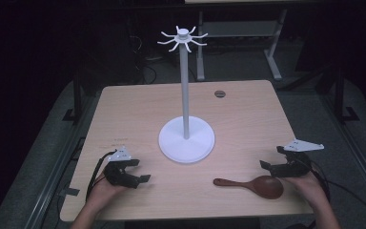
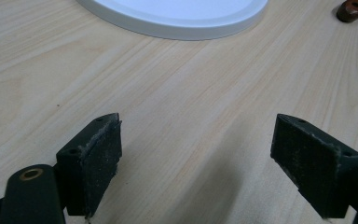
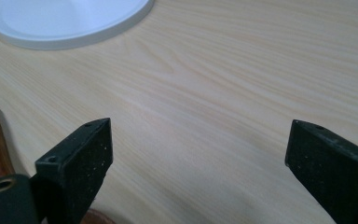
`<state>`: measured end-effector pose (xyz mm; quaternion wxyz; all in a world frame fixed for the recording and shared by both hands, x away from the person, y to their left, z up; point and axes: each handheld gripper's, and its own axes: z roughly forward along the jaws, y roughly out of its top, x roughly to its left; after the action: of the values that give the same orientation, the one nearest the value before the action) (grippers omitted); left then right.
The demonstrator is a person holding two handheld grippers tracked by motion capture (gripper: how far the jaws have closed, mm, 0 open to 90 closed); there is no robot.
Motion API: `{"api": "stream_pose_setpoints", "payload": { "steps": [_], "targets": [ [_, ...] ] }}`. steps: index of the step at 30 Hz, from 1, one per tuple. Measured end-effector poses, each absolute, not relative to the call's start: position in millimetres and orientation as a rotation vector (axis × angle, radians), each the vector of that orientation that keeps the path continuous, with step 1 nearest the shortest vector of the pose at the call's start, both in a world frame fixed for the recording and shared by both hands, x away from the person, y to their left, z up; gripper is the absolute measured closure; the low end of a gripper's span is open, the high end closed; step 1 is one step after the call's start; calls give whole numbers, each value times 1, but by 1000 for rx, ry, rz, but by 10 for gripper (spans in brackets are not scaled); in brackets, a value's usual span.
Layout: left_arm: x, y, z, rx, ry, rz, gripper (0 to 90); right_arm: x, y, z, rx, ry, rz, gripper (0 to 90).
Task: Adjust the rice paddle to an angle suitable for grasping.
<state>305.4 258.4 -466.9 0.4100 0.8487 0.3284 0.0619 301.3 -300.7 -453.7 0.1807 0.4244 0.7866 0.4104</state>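
Jaws wide apart on both grippers, nothing between them. My left gripper rests low on pale wood-grain worktop, near front-left edge. My right gripper sits just behind dark brown wooden spoon; spoon lies flat near front-right edge, handle pointing left. Tall white hook stand with round base upright mid-worktop, hooks bare. My read: work at very start. Spoon not yet gripped, nothing hung. Grasp, lift and hanging all left.
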Motion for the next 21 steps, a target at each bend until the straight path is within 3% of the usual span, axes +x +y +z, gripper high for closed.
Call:
{"api": "stream_pose_setpoints", "payload": {
  "steps": [4, 11, 15, 16, 21],
  "targets": [
    [305, 259, -467, 2132, 838, 150, 156, 302, -300, -452, 1201, 2234, 1157, 71],
    [308, 259, -467, 2130, 842, 147, 156, 298, -289, -447, 1156, 2292, 1193, 158],
    [308, 259, -467, 2131, 840, 146, 156, 297, -284, -446, 1123, 2338, 1194, 239],
    [307, 260, -467, 2131, 834, 152, 156, 297, -280, -445, 1112, 2364, 1192, 311],
    [306, 261, -467, 2124, 840, 142, 156, 293, -269, -440, 1079, 2400, 1213, 484]
  ]
}}
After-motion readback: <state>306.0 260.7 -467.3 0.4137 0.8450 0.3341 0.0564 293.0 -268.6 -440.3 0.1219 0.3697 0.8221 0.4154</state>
